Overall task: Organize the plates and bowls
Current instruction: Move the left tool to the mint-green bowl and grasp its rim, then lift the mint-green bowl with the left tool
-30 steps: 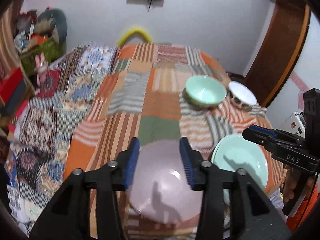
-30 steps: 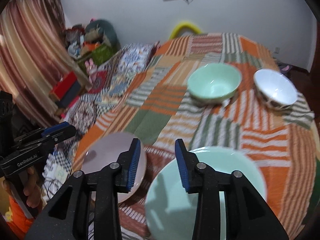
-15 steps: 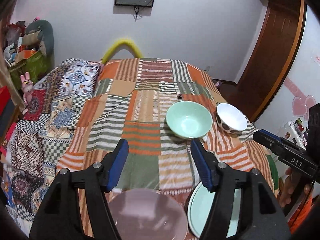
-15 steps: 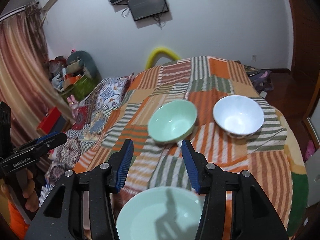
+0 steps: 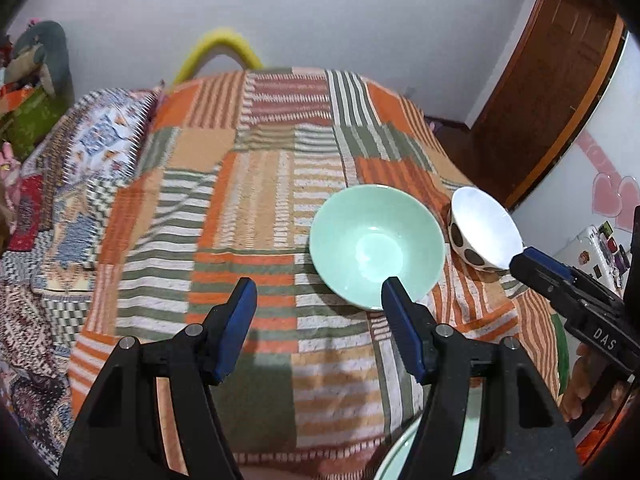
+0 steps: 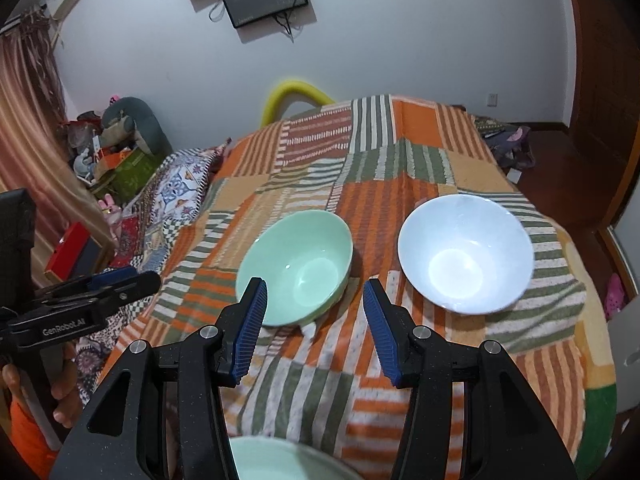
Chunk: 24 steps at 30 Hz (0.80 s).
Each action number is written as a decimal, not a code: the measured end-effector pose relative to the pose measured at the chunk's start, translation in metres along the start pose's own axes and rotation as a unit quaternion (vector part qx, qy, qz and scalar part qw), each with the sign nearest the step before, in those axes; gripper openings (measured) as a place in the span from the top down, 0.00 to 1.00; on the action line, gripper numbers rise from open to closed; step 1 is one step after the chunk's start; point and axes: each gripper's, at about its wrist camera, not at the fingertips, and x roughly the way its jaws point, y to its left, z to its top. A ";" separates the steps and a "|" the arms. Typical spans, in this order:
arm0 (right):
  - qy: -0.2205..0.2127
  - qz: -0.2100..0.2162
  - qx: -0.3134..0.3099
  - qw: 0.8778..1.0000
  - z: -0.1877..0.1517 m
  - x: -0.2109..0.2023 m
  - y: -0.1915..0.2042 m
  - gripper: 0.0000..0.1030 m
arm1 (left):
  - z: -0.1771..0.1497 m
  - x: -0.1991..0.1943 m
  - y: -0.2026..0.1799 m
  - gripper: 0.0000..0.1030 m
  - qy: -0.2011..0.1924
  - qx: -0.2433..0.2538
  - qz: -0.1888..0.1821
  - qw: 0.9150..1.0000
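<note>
Step in hand, as I'm reading it: both grippers are lining up on the two bowls, plates not being handled right now. Landmark: mint-green bowl [image 5: 377,245], sitting upright on the patchwork bed cover [image 5: 256,184]. White bowl with dark spots [image 5: 482,236] is sitting just beside it, on the side toward the wooden door [image 5: 560,92]; a sliver of cover seems to be showing between them in the right wrist view, so probably not touching. A mint-green plate [image 5: 404,456] is lying nearer the cameras than the green bowl, only its rim peeking in at the bottom edge.

Left gripper [image 5: 316,308] is pointing steeply down at the cover, jaws parted and holding nothing, having just been opening; its right finger is overlapping the green bowl's near rim in the picture, contact can't be told. Right gripper [image 6: 314,314] is also angling down, jaws apart and empty, likewise having just been opening, aiming at the gap between the green bowl and the white bowl, nearer the green one's rim.

Next move likely needs one gripper dropping over a bowl rim, one finger inside and one outside, then pinching so the bowls can be nested. Which bowl each hand is going for isn't clear.
</note>
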 end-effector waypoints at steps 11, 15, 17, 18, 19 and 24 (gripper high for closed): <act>0.060 0.001 0.011 0.998 0.006 0.064 -0.018 0.55 | 0.021 0.092 0.005 0.54 0.067 0.009 -0.007 0.998; 0.072 -0.002 0.017 0.997 0.003 0.078 -0.023 0.63 | 0.021 0.110 0.006 0.59 0.079 0.012 -0.006 0.997; 0.084 0.002 0.023 0.996 0.001 0.085 -0.027 0.70 | 0.021 0.118 0.006 0.63 0.083 0.009 -0.010 0.996; 0.086 0.002 0.025 0.996 0.001 0.088 -0.027 0.72 | 0.021 0.122 0.007 0.66 0.087 0.008 -0.013 0.996; 0.089 0.006 0.026 0.996 0.000 0.090 -0.028 0.73 | 0.021 0.126 0.007 0.69 0.091 0.006 -0.018 0.996; 0.091 0.014 0.015 0.996 0.000 0.094 -0.024 0.83 | 0.019 0.140 0.003 0.85 0.105 0.012 -0.028 0.994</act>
